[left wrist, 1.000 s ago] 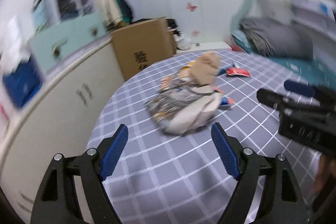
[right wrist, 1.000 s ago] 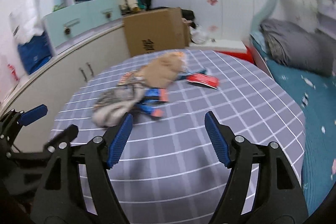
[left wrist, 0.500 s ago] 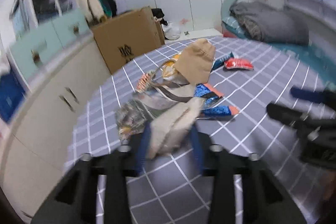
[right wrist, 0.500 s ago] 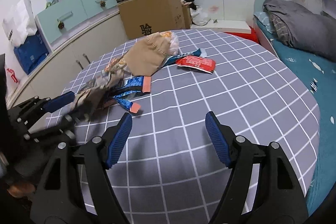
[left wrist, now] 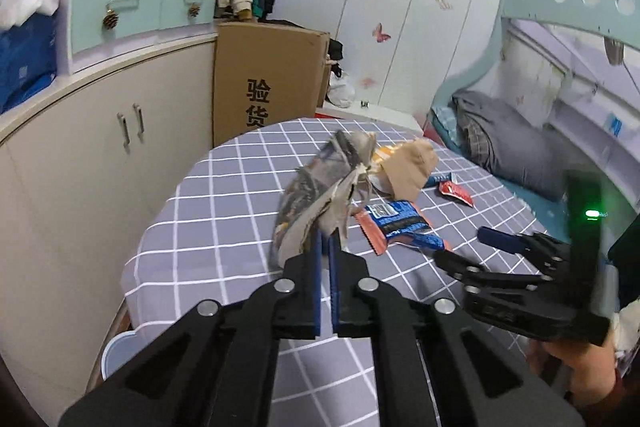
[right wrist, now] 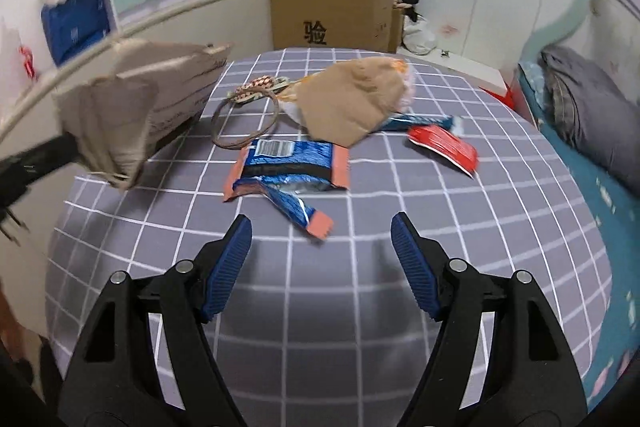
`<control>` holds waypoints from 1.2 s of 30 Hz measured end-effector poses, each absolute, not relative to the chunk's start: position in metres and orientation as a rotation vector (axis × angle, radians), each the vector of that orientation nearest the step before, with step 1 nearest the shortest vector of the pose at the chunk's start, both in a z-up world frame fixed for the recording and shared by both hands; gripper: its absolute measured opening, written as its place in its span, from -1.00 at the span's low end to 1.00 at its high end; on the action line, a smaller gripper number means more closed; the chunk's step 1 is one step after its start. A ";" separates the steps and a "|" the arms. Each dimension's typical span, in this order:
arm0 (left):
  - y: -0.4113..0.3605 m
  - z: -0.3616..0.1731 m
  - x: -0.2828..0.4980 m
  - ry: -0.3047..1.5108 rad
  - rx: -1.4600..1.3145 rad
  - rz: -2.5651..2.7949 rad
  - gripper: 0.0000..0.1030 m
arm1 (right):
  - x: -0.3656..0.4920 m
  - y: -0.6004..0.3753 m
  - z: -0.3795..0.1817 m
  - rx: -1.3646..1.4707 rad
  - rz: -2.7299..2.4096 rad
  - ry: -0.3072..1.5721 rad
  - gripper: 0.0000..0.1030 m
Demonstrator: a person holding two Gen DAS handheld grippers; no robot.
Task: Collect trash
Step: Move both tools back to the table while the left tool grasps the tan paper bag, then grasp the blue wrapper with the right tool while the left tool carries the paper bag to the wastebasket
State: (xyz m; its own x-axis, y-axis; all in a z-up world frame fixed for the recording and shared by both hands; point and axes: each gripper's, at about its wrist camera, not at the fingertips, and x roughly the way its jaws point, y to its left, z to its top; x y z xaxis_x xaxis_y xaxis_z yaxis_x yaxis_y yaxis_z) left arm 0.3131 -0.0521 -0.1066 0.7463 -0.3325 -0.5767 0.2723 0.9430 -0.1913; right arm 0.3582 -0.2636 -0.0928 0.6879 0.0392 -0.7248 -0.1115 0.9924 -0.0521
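My left gripper point(left wrist: 325, 241) is shut on a crumpled grey-brown paper bag point(left wrist: 320, 191) and holds it above the grid-patterned table point(left wrist: 224, 203); the bag also shows at the left of the right wrist view point(right wrist: 132, 107). My right gripper point(right wrist: 322, 239) is open and empty, low over the table just in front of a blue snack wrapper point(right wrist: 288, 167). Behind it lie a tan paper bag point(right wrist: 352, 103), a red wrapper point(right wrist: 444, 145) and a brown loop point(right wrist: 244, 123).
A large cardboard box point(left wrist: 268, 83) stands behind the table. Cream cabinets point(left wrist: 80, 155) run along the left. A bed with a grey bundle point(left wrist: 504, 147) is on the right. A light blue bin rim point(left wrist: 116, 351) shows below the table's left edge.
My left gripper closed on the grey-brown paper bag and lifted it off the table. My right gripper moved forward toward the blue wrapper and stayed open.
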 end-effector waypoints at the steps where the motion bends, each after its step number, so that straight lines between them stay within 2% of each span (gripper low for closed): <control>1: -0.047 -0.105 0.311 0.647 -0.108 -0.336 -0.95 | 0.363 -0.259 -0.094 -0.110 0.090 0.816 0.39; 4: -0.036 -0.100 0.307 0.630 -0.138 -0.344 -0.95 | 0.377 -0.251 -0.100 -0.138 0.105 0.834 0.37; 6: -0.027 -0.097 0.304 0.625 -0.162 -0.350 -0.96 | 0.387 -0.246 -0.106 -0.148 0.108 0.877 0.01; 7: -0.022 -0.095 0.301 0.614 -0.170 -0.347 -0.97 | 0.388 -0.246 -0.109 -0.144 0.114 0.894 -0.49; 9: -0.014 -0.094 0.297 0.605 -0.181 -0.340 -0.98 | 0.388 -0.249 -0.110 -0.090 0.142 0.908 -0.76; 21: 0.038 -0.089 0.273 0.562 -0.357 -0.309 -0.99 | 0.328 -0.240 -0.056 0.031 0.199 0.740 -0.81; 29: 0.099 -0.082 0.240 0.510 -0.412 -0.210 -0.99 | 0.297 -0.161 -0.025 0.027 0.395 0.687 -0.81; 36: 0.179 -0.094 0.205 0.456 -0.415 0.001 -0.99 | 0.291 -0.060 -0.045 -0.019 0.591 0.744 -0.81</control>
